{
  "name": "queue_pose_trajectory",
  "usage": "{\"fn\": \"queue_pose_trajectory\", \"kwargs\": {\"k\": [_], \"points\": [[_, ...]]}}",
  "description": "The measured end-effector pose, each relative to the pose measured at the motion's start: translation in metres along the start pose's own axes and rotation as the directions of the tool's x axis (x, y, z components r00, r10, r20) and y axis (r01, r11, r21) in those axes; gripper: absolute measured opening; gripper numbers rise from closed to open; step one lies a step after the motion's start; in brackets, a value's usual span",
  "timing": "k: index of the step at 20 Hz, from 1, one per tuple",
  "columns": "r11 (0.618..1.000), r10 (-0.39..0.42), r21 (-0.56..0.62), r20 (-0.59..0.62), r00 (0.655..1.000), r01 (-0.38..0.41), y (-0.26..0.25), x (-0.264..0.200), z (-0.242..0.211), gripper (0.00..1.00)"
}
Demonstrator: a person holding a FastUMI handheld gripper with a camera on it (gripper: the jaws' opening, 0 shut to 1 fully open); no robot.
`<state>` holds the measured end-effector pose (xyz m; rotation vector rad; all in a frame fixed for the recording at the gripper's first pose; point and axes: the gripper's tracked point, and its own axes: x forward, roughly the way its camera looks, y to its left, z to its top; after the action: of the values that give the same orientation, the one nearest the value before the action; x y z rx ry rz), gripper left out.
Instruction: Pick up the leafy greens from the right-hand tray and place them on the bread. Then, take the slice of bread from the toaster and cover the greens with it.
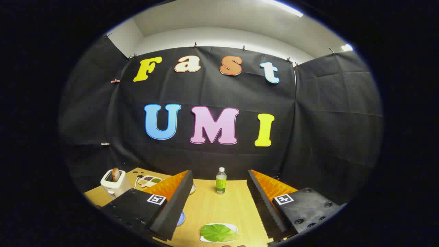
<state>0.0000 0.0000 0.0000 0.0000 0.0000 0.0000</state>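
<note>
We are looking out along the gripper [219, 206], and its two fingers are standing wide apart, holding nothing, with bare wooden table [209, 209] showing in the gap. Between the fingers and low down, nearer to us than their tips, the leafy greens [218, 232] are lying on a white tray [232, 227]; the tray's near edge is getting cut off, and something reddish just below it is too clipped for us to make out. Beyond the fingertips, roughly midway between them, a small bottle [221, 180] with a white cap is standing upright on the table. Peeking out beside the left finger we are catching a sliver of a blue plate [181, 218], mostly hidden, and further up a pale dish [193, 188], also mostly hidden. Out past the left finger, a white toaster [115, 185] is sitting with a slice of bread [116, 174] poking up from its slot. Just beside it lies a divided tray [150, 180] with small, hard-to-read contents.
</note>
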Motion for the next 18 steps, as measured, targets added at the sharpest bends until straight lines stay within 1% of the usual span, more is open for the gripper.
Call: {"fn": "queue_pose_trajectory", "kwargs": {"k": [6, 18], "points": [[0.997, -0.021, 0.071, -0.068, 0.997, 0.026, -0.007, 0.011, -0.023, 0.98], [0.998, 0.041, 0.059, -0.164, 0.986, -0.032, 0.008, 0.032, -0.062, 0.98]]}}
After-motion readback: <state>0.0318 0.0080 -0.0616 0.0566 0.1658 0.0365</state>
